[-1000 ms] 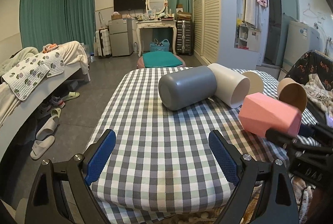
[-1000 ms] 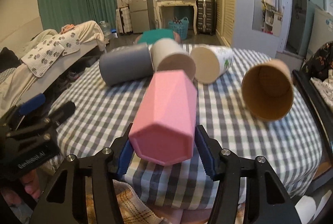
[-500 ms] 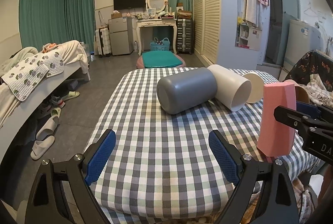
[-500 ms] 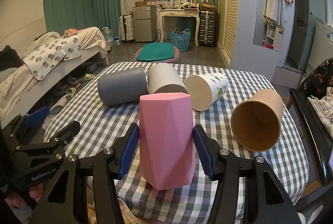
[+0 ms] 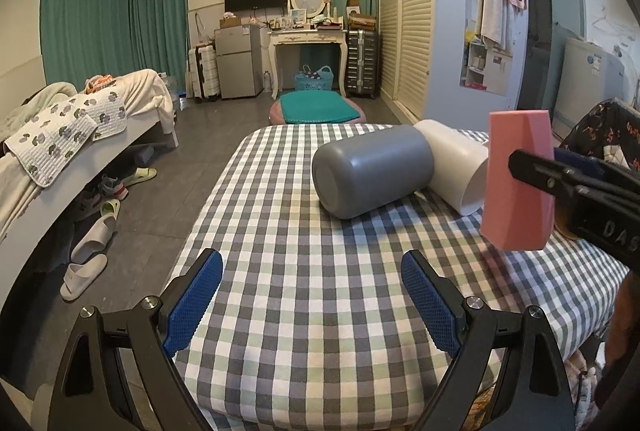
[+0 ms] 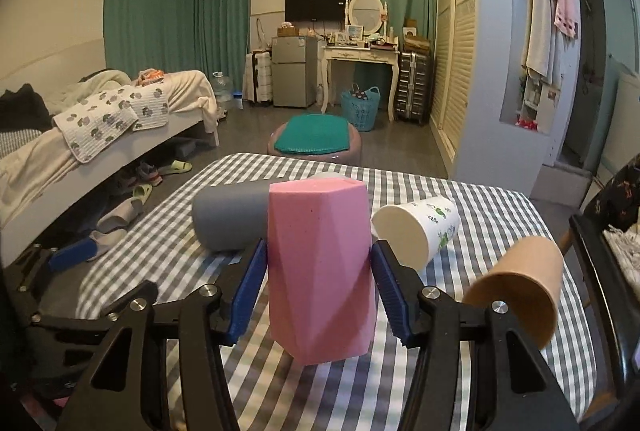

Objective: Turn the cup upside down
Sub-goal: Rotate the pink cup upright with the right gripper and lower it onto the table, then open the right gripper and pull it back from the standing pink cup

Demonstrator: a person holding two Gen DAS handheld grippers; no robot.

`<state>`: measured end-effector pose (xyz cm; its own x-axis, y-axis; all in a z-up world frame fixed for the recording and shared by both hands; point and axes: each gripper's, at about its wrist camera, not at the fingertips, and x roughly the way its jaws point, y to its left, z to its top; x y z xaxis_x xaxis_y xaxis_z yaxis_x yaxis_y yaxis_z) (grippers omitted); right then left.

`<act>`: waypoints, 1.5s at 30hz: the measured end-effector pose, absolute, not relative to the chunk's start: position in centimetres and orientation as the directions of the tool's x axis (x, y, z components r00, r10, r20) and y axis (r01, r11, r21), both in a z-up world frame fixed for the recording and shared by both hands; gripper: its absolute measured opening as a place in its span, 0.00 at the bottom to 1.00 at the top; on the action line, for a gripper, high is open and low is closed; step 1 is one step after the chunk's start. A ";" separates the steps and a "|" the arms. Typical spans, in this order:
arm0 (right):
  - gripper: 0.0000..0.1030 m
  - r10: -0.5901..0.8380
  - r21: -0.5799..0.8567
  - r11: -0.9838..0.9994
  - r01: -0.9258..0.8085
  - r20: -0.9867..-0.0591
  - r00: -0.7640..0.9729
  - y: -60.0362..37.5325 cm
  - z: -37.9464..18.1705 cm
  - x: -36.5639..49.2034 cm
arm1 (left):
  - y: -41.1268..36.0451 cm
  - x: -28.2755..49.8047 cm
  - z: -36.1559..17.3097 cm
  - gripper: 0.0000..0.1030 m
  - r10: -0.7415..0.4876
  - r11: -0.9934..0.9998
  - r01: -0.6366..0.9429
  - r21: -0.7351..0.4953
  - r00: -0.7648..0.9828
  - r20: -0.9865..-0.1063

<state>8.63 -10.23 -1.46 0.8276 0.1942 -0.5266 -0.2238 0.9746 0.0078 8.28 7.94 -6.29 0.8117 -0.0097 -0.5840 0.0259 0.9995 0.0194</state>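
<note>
Right gripper [image 6: 320, 287] jaws flank pink cup [image 6: 320, 271], contact unclear; left gripper [image 5: 312, 305] agape, holding nothing.

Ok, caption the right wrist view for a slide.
Right hand-held gripper brackets the upright pink cup on the checked table, other cups lying around.

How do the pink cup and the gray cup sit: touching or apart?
Apart. The left wrist view shows a plain gap between the gray cup and the pink cup, with the white cup and checked cloth showing in between.
</note>
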 end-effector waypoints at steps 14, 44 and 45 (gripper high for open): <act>0.52 0.239 0.048 0.964 -0.262 -0.589 0.772 -12.0 -4.1 6.7 | 7.5 8.5 -6.9 0.91 -0.009 0.999 0.037 0.034 0.801 -0.598; 0.70 0.257 0.052 0.964 -0.260 -0.424 0.868 -17.8 3.4 -1.2 | 2.1 -1.7 1.2 0.91 0.020 1.000 -0.022 -0.002 0.931 -0.363; 0.75 0.253 0.052 0.965 -0.255 -0.420 0.872 -18.2 3.6 -1.7 | 1.8 -2.3 1.1 0.91 0.018 1.000 -0.025 -0.015 0.935 -0.354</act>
